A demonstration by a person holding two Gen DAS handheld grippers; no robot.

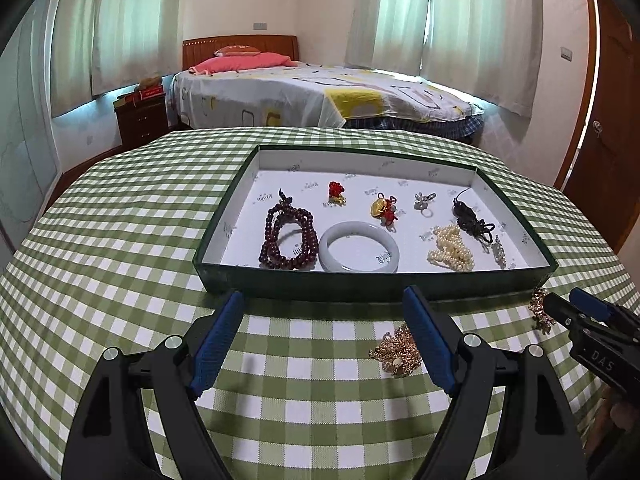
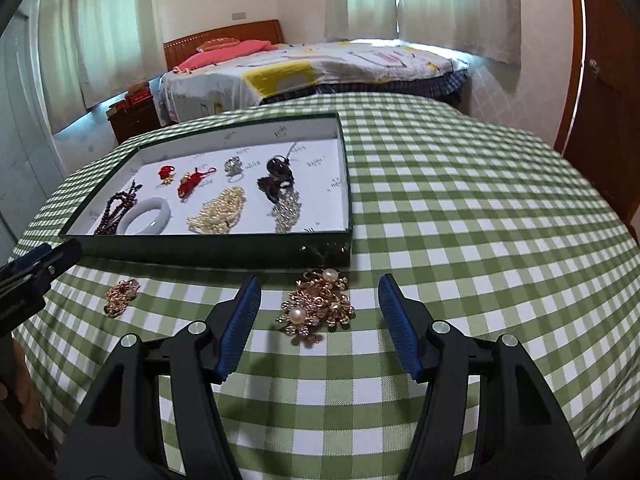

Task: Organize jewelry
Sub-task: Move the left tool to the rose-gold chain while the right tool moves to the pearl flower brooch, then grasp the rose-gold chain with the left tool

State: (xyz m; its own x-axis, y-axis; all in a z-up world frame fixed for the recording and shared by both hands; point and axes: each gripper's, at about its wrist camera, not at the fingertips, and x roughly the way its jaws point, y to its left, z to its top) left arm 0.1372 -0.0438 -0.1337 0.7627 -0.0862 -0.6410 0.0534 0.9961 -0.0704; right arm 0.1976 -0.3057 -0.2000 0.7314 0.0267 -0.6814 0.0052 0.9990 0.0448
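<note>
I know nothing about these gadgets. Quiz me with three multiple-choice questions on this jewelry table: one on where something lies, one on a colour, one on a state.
1. Where does the gold pearl brooch lie?
A. Inside the box
B. On the tablecloth, just before the box's near wall
C. On the bed

2. What colour is the bangle in the green box?
A. White
B. Red
C. Black

3. How does the right gripper stand?
A. Shut on the brooch
B. Shut on nothing
C. Open, its fingers either side of the brooch

Answers:
1 B: it rests on the checked tablecloth, outside the box.
2 A: the ring is pale white, beside the dark red bead strand.
3 C: the blue pads stand apart and do not press on the brooch.
</note>
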